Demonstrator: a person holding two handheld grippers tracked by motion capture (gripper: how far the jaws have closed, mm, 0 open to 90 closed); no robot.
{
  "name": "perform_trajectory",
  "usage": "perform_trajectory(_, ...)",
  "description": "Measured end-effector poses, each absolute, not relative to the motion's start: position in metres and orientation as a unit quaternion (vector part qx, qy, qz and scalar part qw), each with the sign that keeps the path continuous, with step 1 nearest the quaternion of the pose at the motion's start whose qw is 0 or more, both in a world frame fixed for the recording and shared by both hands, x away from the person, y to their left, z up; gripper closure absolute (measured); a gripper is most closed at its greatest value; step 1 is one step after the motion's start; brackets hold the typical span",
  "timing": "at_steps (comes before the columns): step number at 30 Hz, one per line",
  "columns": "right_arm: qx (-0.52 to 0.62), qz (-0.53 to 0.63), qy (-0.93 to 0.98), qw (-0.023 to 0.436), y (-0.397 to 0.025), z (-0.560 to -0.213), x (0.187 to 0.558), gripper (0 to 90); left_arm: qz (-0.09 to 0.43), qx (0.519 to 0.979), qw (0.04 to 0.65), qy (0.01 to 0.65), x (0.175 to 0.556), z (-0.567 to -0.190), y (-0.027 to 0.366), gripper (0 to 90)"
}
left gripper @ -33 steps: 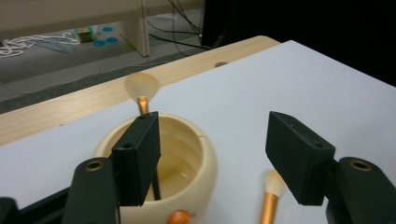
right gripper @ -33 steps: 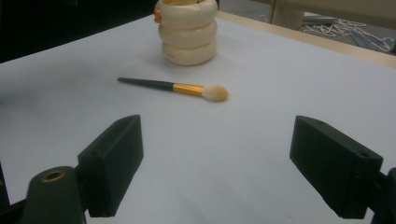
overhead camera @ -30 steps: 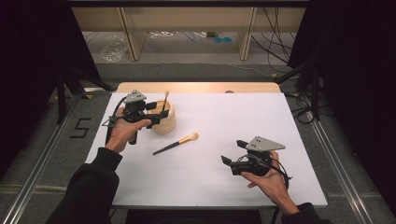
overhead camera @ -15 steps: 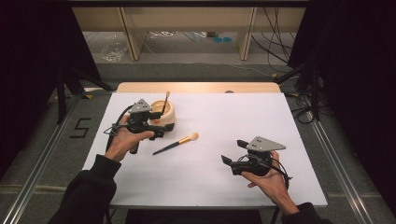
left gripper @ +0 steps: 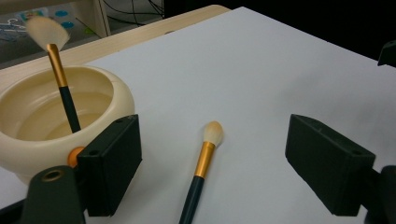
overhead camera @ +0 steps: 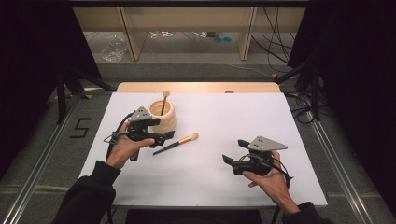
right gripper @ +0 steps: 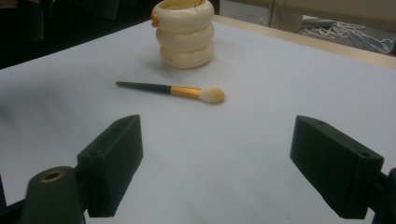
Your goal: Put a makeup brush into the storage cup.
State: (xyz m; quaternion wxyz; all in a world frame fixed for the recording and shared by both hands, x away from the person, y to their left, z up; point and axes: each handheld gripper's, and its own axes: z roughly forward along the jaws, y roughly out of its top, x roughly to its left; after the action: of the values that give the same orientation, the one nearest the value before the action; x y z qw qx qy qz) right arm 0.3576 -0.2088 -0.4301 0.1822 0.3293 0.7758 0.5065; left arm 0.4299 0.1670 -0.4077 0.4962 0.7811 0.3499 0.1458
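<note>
The makeup brush lies flat on the white table, low in the left gripper view's centre, between the wide-spread jaws of the left gripper. The cream pot sits at left, touching one jaw. The right gripper rests at lower right, jaws wide.

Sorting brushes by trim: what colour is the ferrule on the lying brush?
Gold, on the lying brush; clearest in the left gripper view.
</note>
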Motion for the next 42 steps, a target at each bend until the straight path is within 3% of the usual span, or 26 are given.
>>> perform_trajectory(15,0.327,0.502,0.78,0.18,-0.207,-0.43,0.357,17.8,0.143,0.812,0.453,0.34,0.421,-0.428,0.161,16.4)
perform_trajectory(42,0.328,0.503,0.778,0.188,-0.208,-0.428,0.355,17.7,0.141,0.83,0.428,0.329,0.421,-0.435,0.154,16.7)
